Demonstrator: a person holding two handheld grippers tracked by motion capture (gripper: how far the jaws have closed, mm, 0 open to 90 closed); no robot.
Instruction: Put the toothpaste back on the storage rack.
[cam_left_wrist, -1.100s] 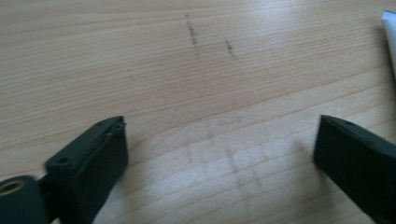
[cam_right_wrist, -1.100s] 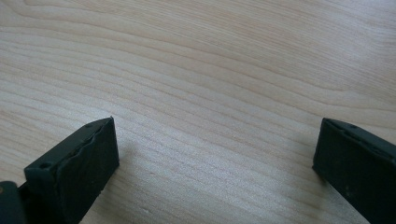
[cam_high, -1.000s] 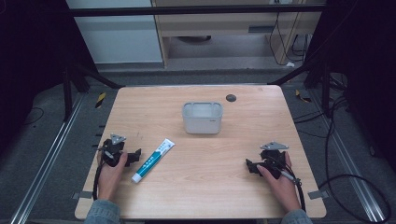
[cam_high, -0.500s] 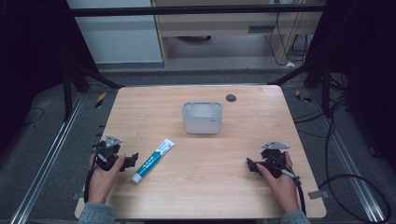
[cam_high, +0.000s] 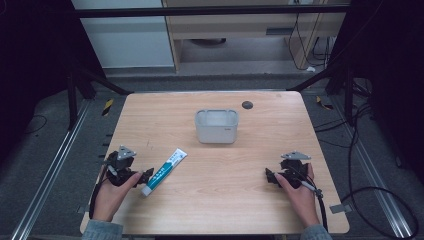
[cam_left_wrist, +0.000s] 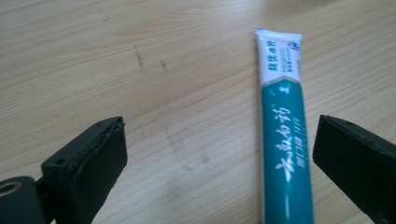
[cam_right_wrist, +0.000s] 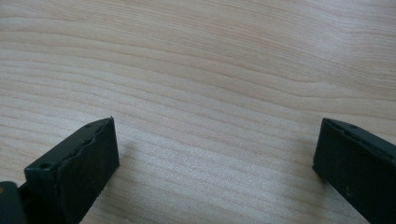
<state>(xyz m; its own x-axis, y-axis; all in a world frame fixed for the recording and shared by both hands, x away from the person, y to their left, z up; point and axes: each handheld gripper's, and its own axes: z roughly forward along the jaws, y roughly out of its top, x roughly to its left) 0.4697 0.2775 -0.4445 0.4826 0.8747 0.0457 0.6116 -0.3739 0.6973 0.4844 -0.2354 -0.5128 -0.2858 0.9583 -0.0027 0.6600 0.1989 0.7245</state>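
A teal and white toothpaste tube (cam_high: 163, 171) lies flat on the wooden table (cam_high: 215, 200), left of centre. In the left gripper view the toothpaste tube (cam_left_wrist: 282, 140) runs lengthwise just inside the right-hand jaw. My left gripper (cam_high: 145, 176) is open, low over the table, its jaws at the tube's near end; the gripper itself (cam_left_wrist: 219, 158) holds nothing. A grey open-top bin (cam_high: 216, 126) stands at the table's middle, farther back. My right gripper (cam_high: 270, 176) rests open near the front right, over bare wood (cam_right_wrist: 215, 140).
A small dark round disc (cam_high: 247, 104) lies near the table's far edge, right of the bin. Metal rails and cables run along the floor on both sides. A cable trails from the right gripper off the front edge.
My left hand and gripper shifted slightly back toward the front left, then returned close to the tube's end. The right gripper stayed almost still.
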